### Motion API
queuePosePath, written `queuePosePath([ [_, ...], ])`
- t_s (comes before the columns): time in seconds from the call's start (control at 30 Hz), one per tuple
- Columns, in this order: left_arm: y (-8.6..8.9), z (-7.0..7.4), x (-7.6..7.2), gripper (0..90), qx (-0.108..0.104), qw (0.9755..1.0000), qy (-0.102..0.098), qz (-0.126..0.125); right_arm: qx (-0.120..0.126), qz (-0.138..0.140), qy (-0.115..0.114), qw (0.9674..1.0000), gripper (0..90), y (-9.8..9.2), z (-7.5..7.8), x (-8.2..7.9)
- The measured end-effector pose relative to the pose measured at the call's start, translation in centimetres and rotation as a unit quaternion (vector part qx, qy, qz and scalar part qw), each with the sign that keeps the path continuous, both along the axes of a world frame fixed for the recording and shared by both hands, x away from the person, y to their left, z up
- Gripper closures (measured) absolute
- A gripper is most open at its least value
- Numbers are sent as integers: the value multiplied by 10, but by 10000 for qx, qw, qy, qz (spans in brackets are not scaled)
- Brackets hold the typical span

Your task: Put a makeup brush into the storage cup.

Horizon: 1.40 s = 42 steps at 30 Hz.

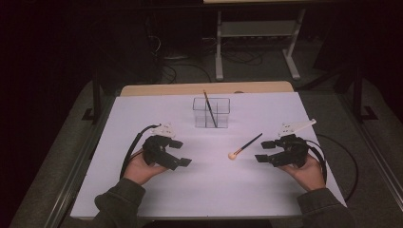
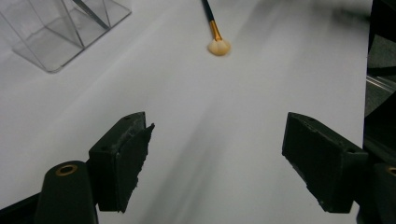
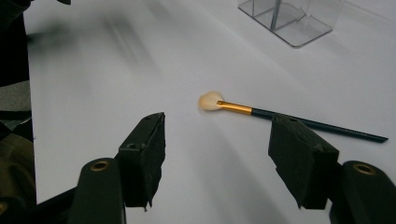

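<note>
White surface (image 1: 199,190) is carrying a clear holder (image 1: 211,113) with one brush standing in it. Right claw (image 1: 260,158) is hovering spread beside the loose brush (image 1: 244,146) lying flat; left claw (image 1: 183,162) is idling spread, holding nothing. Pickup approach: next, straddle the handle and pinch.

The white worktop (image 1: 209,190) lies bare between the left claw (image 1: 183,153) and the right claw (image 1: 263,152), giving an open passage across its near half. The makeup brush (image 1: 244,146) lies flat just beside the right claw. The clear acrylic organizer (image 1: 211,113) stands upright farther back, well apart from both claws.
</note>
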<state>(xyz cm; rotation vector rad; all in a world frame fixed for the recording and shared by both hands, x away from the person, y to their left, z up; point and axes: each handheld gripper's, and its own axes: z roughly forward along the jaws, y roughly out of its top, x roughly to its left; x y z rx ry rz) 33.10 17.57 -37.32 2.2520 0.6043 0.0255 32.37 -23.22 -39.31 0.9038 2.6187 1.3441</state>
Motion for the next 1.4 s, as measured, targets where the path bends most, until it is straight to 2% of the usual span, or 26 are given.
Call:
queuePosePath([
  [0.33,-18,2,9,228,115,9998,-67,-124,-73,-55,24,10000,339,-2,-2,-6],
  [0.6,-32,6,18,228,168,9997,-92,-155,-17,-100,-35,9999,332,-10,-5,-9],
  [0.63,-35,6,19,228,169,9997,-51,-145,-19,-105,-24,9999,331,-10,-5,-9],
  [0.9,-57,6,26,238,336,9990,-180,-247,-25,-100,7,9999,329,-10,-9,-11],
  [1.17,-81,3,33,265,443,9982,-198,-354,-74,-93,26,9999,328,-10,-10,-12],
  [1.4,-98,-2,41,277,561,9977,-145,-357,-176,-33,-19,9998,324,-7,-11,-13],
])
